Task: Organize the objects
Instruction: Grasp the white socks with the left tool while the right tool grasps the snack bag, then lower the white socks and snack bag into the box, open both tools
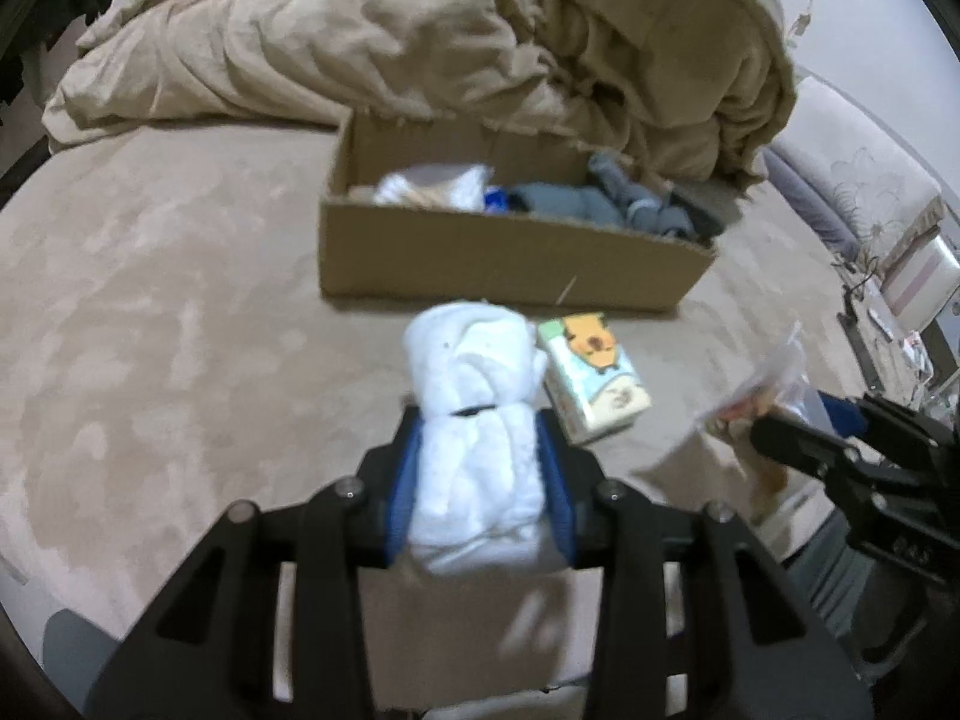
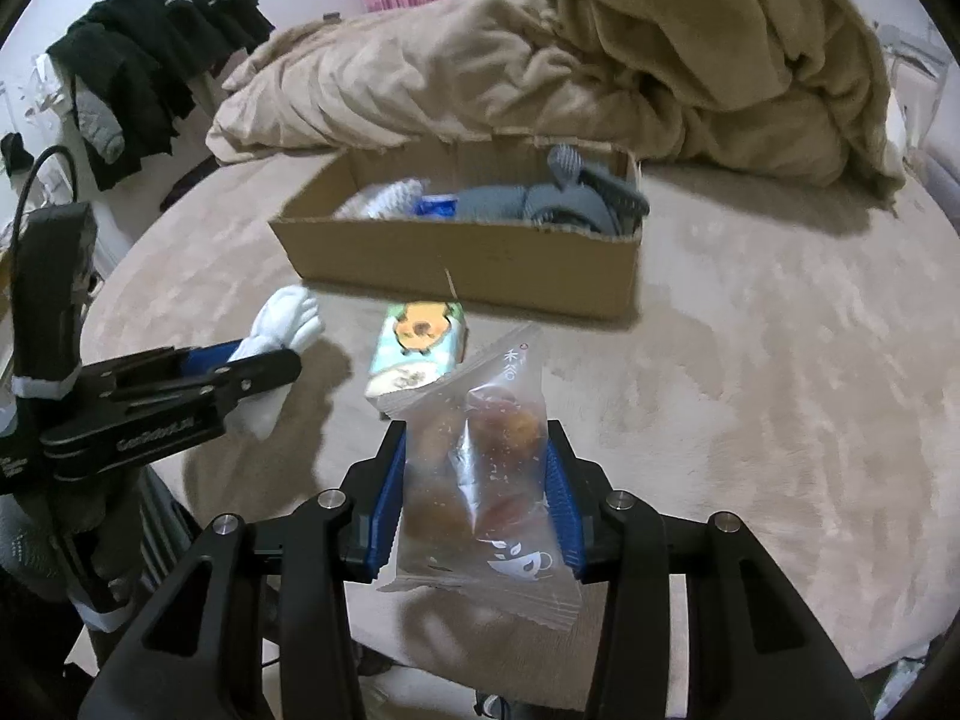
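Black struts and blue ribbed pads of the left tool [image 1: 480, 468] pinch a soft white rolled towel [image 1: 474, 420], a dark band around its middle; its rounded end sticks out past the fingertips, above the bed. Beside it, the right tool [image 2: 477, 474] grips a crinkly clear snack packet [image 2: 486, 468] between its blue pads, brown round pastries showing through the film and a serrated seal hanging below. Just beyond both tools a small glossy tissue pack [image 1: 594, 378] with a cartoon bear print lies flat on the plush beige bed cover [image 1: 150, 330]. Farther on sits an open, shallow cardboard box [image 1: 492, 258] holding white cloth, something blue and grey knit socks. Behind it, a rumpled tan fleece blanket [image 1: 420, 42] is heaped.
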The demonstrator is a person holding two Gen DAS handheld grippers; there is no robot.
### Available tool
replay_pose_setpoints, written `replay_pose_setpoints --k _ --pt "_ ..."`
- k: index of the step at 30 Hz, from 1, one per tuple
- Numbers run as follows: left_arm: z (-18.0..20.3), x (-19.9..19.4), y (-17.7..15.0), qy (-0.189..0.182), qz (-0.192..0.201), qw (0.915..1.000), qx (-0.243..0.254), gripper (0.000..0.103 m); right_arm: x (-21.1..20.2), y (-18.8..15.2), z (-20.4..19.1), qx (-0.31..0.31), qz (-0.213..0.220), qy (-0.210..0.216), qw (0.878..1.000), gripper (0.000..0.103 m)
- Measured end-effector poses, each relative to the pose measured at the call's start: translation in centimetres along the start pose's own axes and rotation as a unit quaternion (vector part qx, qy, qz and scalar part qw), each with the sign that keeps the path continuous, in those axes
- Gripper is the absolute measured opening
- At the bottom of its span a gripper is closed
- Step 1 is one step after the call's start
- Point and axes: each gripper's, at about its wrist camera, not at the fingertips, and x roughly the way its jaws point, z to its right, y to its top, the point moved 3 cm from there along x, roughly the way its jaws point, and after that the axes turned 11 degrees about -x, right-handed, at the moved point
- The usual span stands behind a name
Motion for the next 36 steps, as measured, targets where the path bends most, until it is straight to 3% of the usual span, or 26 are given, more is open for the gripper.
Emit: replay_pose_setpoints --k 9,17,22,28,36 --pt "0.8 -6.4 2.2 -0.021 0.046 0.9987 -0.007 0.038 -3.2 2.9 -1.3 -0.009 0.041 0.008 0.999 0.045" --pt "2.3 -7.7 5.5 -0.027 0.070 0.9970 0.019 0.038 -4.7 7.0 -1.8 -0.028 0.080 0.011 0.996 0.045" --pt "2.4 -6.2 8.5 -0.023 0.082 0.9960 0.024 0.038 -4.2 9.7 -1.4 -0.043 0.099 0.003 0.994 0.045" --pt "1.3 -3.0 11.5 -0.011 0.083 0.9963 0.019 0.038 -0.5 12.0 0.5 -0.030 0.095 -0.005 0.995 0.045" --pt "-0.7 3.2 12.8 0.005 0.052 0.9986 0.012 0.038 5.4 13.7 2.2 -0.015 0.073 -0.002 0.997 0.045"
